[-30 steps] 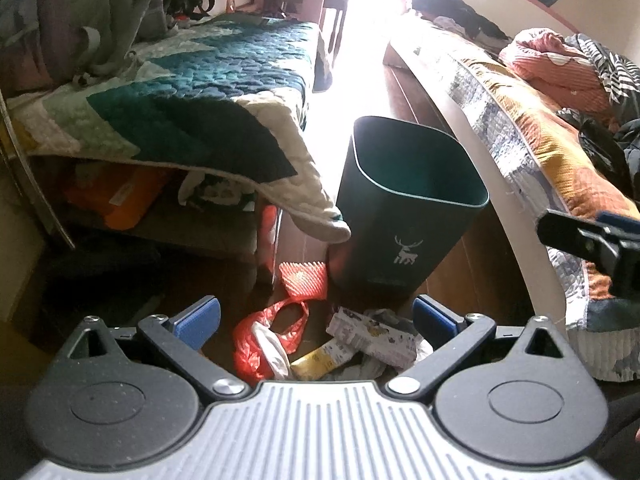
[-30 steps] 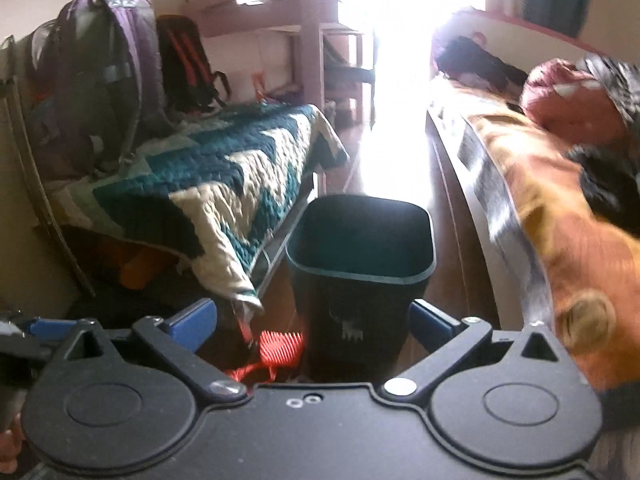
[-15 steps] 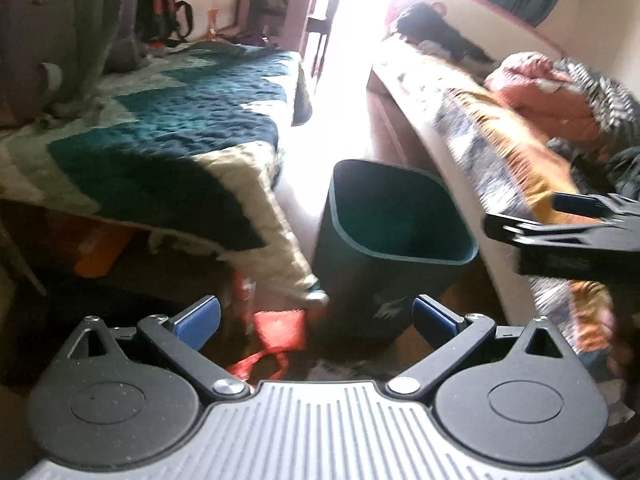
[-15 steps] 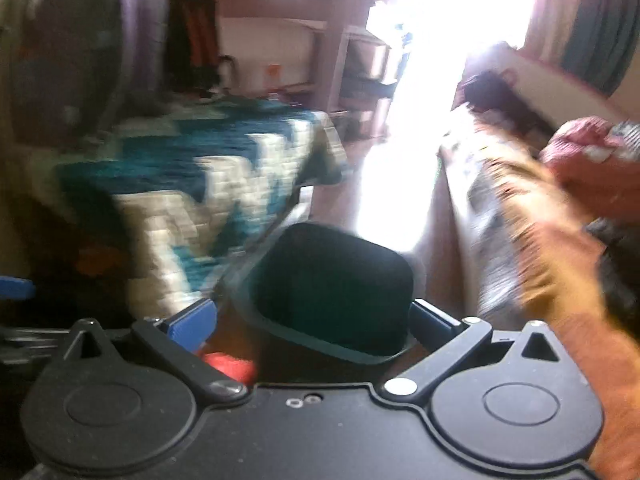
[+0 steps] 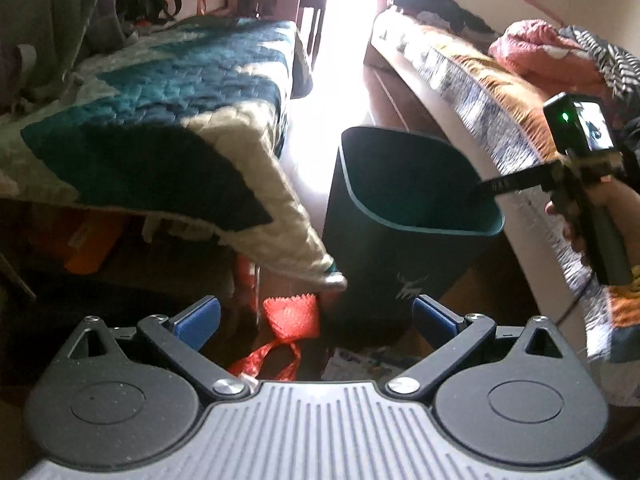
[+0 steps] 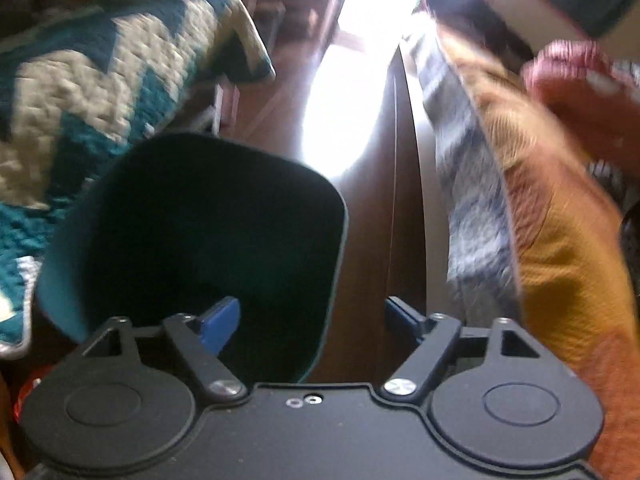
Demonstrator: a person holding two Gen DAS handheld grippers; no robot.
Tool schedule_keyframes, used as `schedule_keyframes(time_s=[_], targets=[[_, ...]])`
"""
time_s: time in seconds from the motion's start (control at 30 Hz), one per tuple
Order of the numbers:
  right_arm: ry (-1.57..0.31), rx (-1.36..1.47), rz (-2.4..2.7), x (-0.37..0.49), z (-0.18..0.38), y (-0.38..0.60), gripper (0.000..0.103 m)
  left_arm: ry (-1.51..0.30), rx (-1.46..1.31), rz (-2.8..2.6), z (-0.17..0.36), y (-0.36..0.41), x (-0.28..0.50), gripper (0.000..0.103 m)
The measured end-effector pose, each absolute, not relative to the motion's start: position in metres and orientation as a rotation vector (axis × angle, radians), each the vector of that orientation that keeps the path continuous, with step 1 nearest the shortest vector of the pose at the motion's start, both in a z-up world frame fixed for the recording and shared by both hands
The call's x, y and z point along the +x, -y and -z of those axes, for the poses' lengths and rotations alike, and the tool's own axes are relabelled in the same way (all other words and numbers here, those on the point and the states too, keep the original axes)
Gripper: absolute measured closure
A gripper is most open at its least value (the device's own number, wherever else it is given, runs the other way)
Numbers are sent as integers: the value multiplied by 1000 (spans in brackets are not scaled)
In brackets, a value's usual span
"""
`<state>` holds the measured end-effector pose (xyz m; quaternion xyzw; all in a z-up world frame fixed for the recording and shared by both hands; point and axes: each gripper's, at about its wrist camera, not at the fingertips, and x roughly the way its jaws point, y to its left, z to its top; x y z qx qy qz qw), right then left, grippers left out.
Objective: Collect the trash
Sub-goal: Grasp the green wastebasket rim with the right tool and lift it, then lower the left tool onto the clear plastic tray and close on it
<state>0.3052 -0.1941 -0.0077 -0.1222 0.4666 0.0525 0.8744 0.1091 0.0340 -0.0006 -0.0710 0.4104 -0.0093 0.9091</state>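
Over the bin point(image 6: 192, 240) rim, right hand-held gripper point(image 6: 312, 318) tilted downward, jaws narrowing astride the wall, not yet pinching.

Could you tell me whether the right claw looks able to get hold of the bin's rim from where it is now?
Probably yes: the right claw is open and straddles the near rim of the bin, with nothing in between.

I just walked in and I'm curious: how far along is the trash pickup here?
Barely started, it seems. No trash shows in the dark green bin, though its bottom is too dark to see. In hand: the right gripper, empty, has its jaws closing astride the bin's near rim. The left gripper hangs open and empty. Left to do: the red bag and paper scraps lie on the floor.
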Motion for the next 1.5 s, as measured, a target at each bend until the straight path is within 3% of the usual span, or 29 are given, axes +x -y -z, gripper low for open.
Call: schedule_keyframes(time_s=[0.37, 0.43, 0.5, 0.6, 1.03, 1.5], targets=[[-1149, -79, -28, 346, 58, 217, 73, -917, -140, -10, 26, -50, 111, 0], [-1155, -91, -31, 345, 62, 215, 76, -933, -137, -21, 32, -52, 112, 0], [-1154, -105, -27, 343, 64, 213, 89, -940, -128, -43, 36, -55, 112, 0], [-1144, -91, -34, 343, 62, 209, 98, -944, -122, -47, 39, -55, 112, 0], [-1040, -203, -36, 329, 52, 211, 99, -1016, -44, 6, 70, -34, 120, 0], [-929, -299, -6, 308, 17, 224, 101, -1220, 392, 449, 192, 68, 120, 0]])
